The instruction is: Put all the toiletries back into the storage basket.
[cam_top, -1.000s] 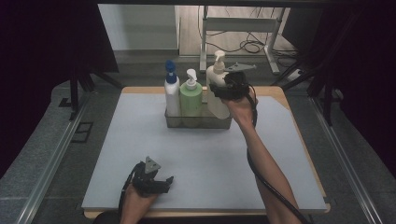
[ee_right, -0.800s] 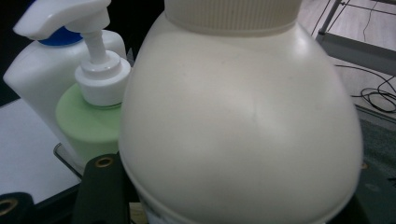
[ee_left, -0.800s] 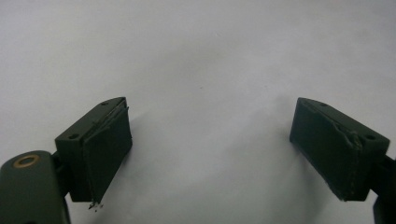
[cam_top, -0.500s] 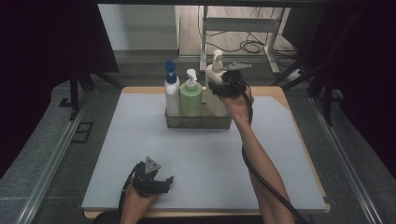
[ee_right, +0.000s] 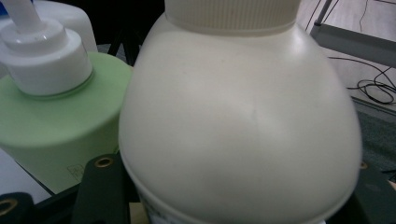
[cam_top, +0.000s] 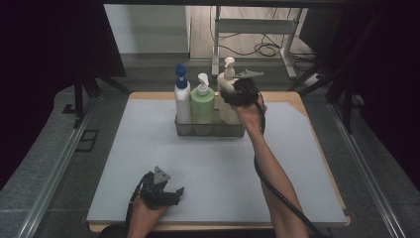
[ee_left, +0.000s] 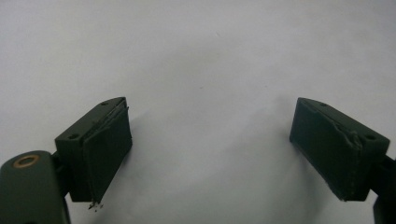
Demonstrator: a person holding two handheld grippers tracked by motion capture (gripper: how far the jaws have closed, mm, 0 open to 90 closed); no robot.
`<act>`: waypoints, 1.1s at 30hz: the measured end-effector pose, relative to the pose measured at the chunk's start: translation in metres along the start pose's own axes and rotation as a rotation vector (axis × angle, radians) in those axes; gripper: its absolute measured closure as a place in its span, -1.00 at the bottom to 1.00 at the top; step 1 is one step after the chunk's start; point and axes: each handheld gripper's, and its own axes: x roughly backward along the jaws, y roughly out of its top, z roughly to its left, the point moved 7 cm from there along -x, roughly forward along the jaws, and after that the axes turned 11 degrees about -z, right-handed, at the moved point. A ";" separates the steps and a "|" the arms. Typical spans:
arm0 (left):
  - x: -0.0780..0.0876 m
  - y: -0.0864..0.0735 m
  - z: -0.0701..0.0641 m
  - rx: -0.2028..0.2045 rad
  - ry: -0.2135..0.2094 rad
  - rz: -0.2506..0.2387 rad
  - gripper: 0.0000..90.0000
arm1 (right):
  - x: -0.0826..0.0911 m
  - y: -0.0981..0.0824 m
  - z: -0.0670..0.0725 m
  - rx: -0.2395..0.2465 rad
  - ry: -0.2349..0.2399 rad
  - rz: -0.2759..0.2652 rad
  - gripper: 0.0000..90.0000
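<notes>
Up at the far side of the table [cam_top: 148, 198], in the clear tray [cam_top: 210, 130]: three pump bottles in a row, cream bottle [cam_top: 227, 89] rightmost, green bottle [cam_top: 202, 101] in the middle, white bottle with blue pump [cam_top: 182, 94] at the left.

Right gripper [cam_top: 236, 94] pressed up against the cream bottle from the right, at shoulder height, hand and forearm reaching in from the near edge. Seen from the right gripper view: cream bottle [ee_right: 238, 121] very close, sitting between the two black jaws, its round shoulder bulging over them; jaws partly apart, clasped around its body. Green bottle [ee_right: 56, 121] just beside it, touching or nearly so; cannot tell which.

Left gripper [cam_top: 161, 191] low at the near edge, well apart from the tray, resting over bare grey mat. Left gripper [ee_left: 205, 154] jaws spread wide, nothing between them.
</notes>
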 end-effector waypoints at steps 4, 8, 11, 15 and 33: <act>0.000 0.000 0.000 0.000 0.000 -0.001 -0.73 | -0.001 -0.006 0.001 -0.003 0.000 0.008 -0.13; 0.000 0.000 0.000 0.000 0.000 -0.001 -0.73 | 0.000 -0.009 0.002 -0.009 0.001 0.014 -0.13; 0.000 0.000 0.000 0.000 0.000 -0.001 -0.73 | 0.000 -0.012 0.003 -0.008 0.003 0.023 -0.13; 0.000 0.000 0.000 0.001 0.000 -0.002 -0.73 | 0.000 -0.016 0.004 -0.010 0.005 0.035 -0.13; 0.000 0.000 0.000 0.000 0.000 0.000 -0.73 | -0.005 -0.039 0.003 -0.021 0.012 0.086 -0.13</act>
